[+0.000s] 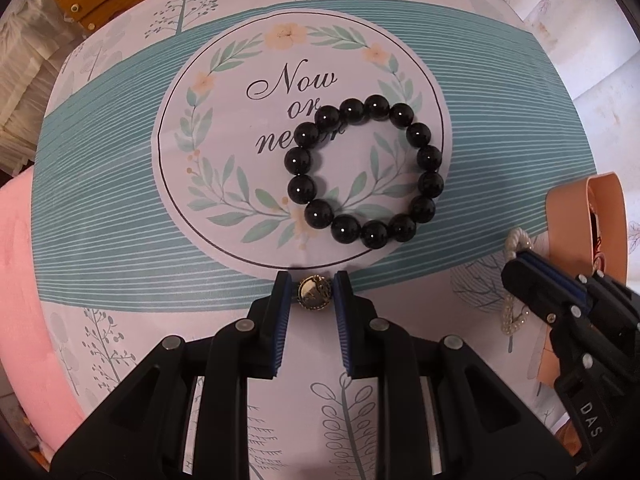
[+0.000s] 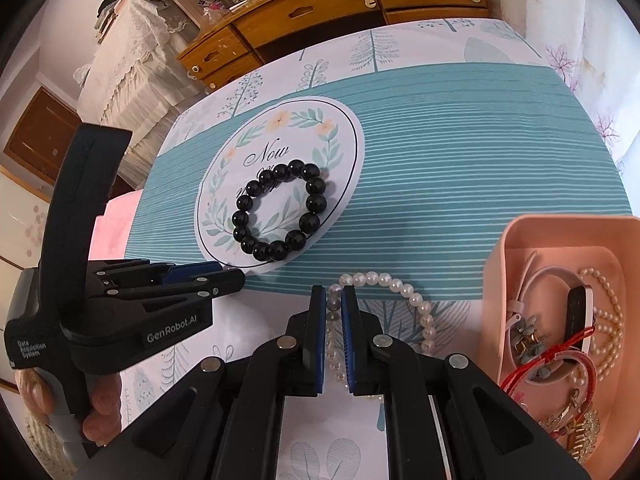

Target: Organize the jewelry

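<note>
Here the right gripper (image 2: pixel 333 304) pinches the pearls (image 2: pixel 404 290) between its fingers beside the tray (image 2: pixel 496 256), while the left gripper (image 1: pixel 313 294) brackets a gold pendant (image 1: pixel 314 293), grip uncertain; lifting could snag the trailing strand.

Jewelry spread on a printed cloth beside a pink tray

A ring of glossy black round beads (image 1: pixel 364 172) lies flat on the white floral circle; a small round gold pendant (image 1: pixel 314 292) sits just below it; a white pearl strand (image 2: pixel 404 296) curves near the peach-pink plastic tray (image 2: pixel 496 280), which holds tangled bracelets and pearls.
</note>
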